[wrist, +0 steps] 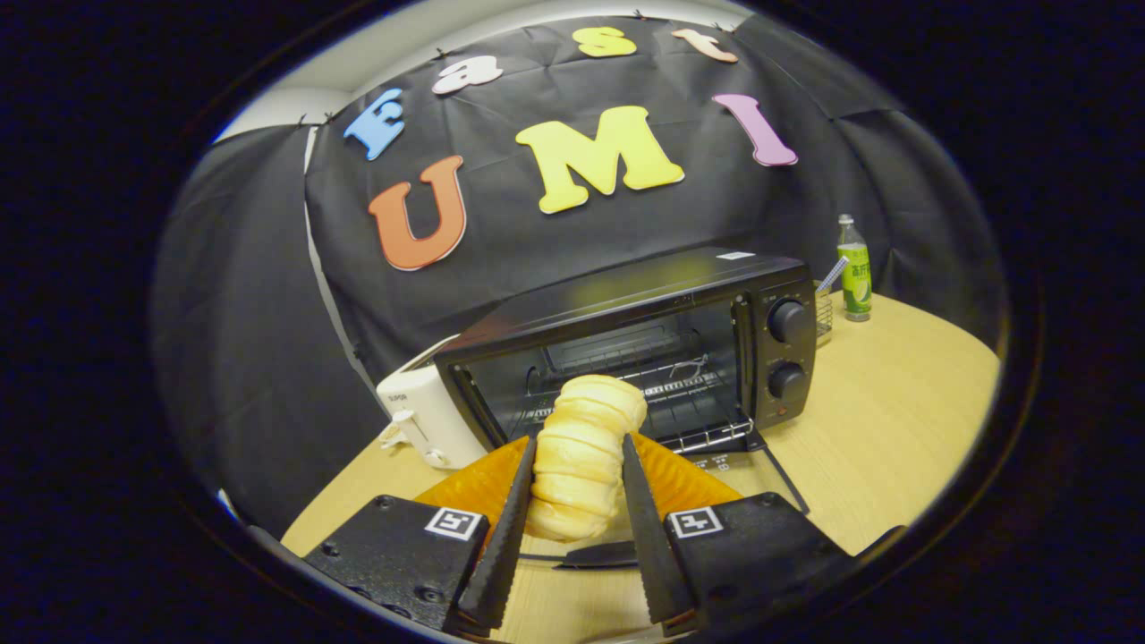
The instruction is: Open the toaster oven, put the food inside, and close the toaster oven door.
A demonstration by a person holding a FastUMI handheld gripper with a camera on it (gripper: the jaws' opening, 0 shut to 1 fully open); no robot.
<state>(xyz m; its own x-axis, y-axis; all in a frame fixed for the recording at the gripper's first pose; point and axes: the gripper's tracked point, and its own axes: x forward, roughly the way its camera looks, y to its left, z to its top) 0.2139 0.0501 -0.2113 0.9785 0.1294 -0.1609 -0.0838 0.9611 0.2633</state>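
Gripper (580,501), lower centre of frame: both fingers press on a pale yellow, ridged bread roll (583,456), one finger against each side. Jaws narrow, holding the roll upright, its top end tipped toward the oven.

Just behind and beneath the roll, lower centre: an orange fluted plate (684,478), showing on either side of the fingers, resting on the light wooden tabletop (886,447). A dark, flat, pointed object (595,556) lies on the table between the finger bases; cannot tell what it is.

Beyond the plate, centre of frame: black toaster oven (644,349), door (751,465) dropped open toward the plate, wire rack (689,394) visible inside. Two round black knobs (787,351) stacked on the oven's right panel. The roll's top overlaps the oven opening in this view.

Left of the oven, touching or just beside it: white boxy appliance (425,416).

Far right, upper part of table: small wire basket (823,315), then a green-labelled plastic bottle (854,268) standing upright beside it.
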